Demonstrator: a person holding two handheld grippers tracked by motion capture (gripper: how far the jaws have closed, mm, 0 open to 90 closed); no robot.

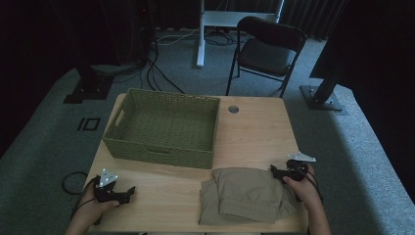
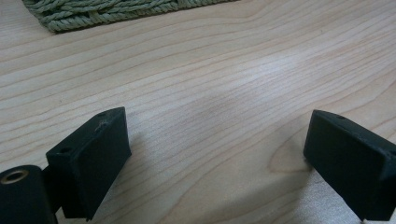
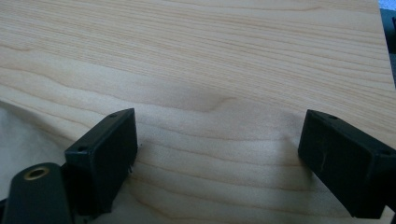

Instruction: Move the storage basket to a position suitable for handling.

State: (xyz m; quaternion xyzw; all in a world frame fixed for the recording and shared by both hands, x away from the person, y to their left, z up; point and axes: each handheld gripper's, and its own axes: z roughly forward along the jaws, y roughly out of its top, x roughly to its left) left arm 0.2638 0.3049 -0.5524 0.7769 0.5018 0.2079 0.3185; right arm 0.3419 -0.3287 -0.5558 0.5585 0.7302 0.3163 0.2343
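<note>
The left tool rests low at the near left of the tabletop, its jaws spread apart with only bare wood between them. The right tool sits at the near right, its jaws also spread wide and gripping nothing, just beside the right edge of the folded cloth.

The tabletop is pale wood with a small round hole near its far edge. On its far left half stands a large green woven basket, rectangular, with a handle slot in its near wall; its woven base shows at the top of the left gripper view, well apart from the left tool.

The cloth is khaki, folded into a rough square, and lies flat at the near edge of the tabletop, right of centre, just in front of the basket's near right corner. In the right gripper view a pale fold of it lies at the left, beside the right tool.

Beyond the tabletop a black folding chair stands on grey carpet.
</note>
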